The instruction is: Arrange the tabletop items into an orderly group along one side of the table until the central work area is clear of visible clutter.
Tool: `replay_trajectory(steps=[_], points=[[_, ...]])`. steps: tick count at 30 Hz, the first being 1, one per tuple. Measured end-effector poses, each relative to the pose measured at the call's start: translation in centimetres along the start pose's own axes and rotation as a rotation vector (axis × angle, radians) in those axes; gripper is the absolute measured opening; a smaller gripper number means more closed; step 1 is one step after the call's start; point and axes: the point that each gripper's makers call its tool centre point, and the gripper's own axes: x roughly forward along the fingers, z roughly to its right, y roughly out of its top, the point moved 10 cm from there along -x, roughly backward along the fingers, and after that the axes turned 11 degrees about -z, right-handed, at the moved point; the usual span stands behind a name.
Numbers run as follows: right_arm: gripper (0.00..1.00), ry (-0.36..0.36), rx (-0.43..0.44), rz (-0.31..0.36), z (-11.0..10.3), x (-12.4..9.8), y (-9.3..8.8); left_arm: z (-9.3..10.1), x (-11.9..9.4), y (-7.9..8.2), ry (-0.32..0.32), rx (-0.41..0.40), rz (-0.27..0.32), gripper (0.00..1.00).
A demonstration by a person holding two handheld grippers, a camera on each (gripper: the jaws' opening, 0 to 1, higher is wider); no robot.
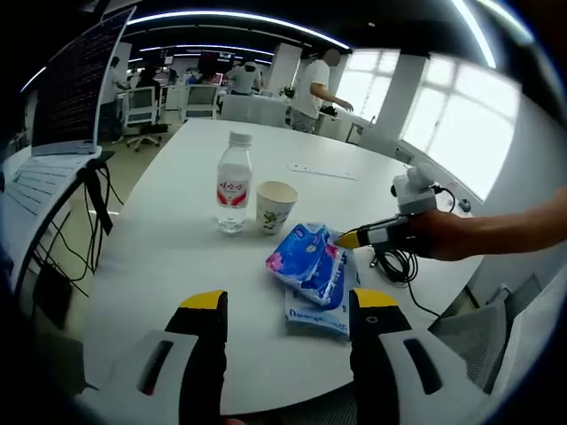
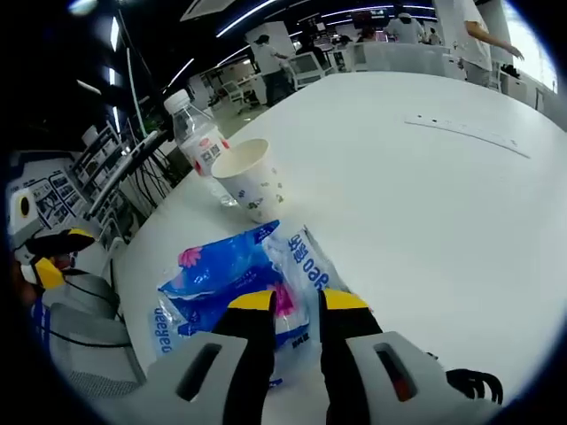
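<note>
On the white table (image 1: 159,257) a clear water bottle (image 1: 234,181) with a red label stands beside a paper cup (image 1: 275,205). Two blue tissue packs lie nearer: the upper pack (image 1: 306,259) rests tilted on the lower pack (image 1: 316,312). My left gripper (image 1: 289,305) is open, low over the table's near edge, short of the packs. My right gripper (image 1: 350,237), held by a hand, comes in from the right against the upper pack. In the right gripper view the right gripper (image 2: 298,303) has its jaws close together on the upper pack (image 2: 221,270); bottle (image 2: 199,142) and cup (image 2: 248,181) stand beyond.
A black coiled cable (image 1: 394,266) lies at the table's right edge. A thin flat strip (image 1: 323,171) lies farther back on the table. An open laptop (image 1: 75,88) on a stand is at the left, with cables below. People and office chairs stand in the background.
</note>
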Motion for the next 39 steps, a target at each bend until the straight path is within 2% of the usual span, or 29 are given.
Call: replay_trajectory(steps=[5,8,16,25,33,39], points=[[0.1,0.008,0.001,0.0,0.2,0.3,-0.2,0.2,-0.1,-0.2,0.003,-0.01,0.003,0.55],[0.01,0.018,0.002,0.006,0.3,0.4,-0.5,0.3,-0.1,-0.3,0.003,-0.01,0.002,0.55],[0.0,0.025,0.005,0.021,0.6,-0.6,-0.8,0.5,0.2,-0.2,0.003,-0.014,0.002,0.55],[0.0,0.013,0.055,0.069,2.1,-2.8,-1.7,0.8,0.8,-0.2,-0.01,-0.008,-0.004,0.55],[0.0,-0.016,0.097,0.128,3.1,-5.8,-2.3,1.2,1.2,-0.2,-0.018,-0.002,-0.01,0.55],[0.0,-0.039,0.147,0.164,4.7,-7.3,-2.6,1.4,1.4,-0.4,-0.024,0.005,-0.021,0.55]])
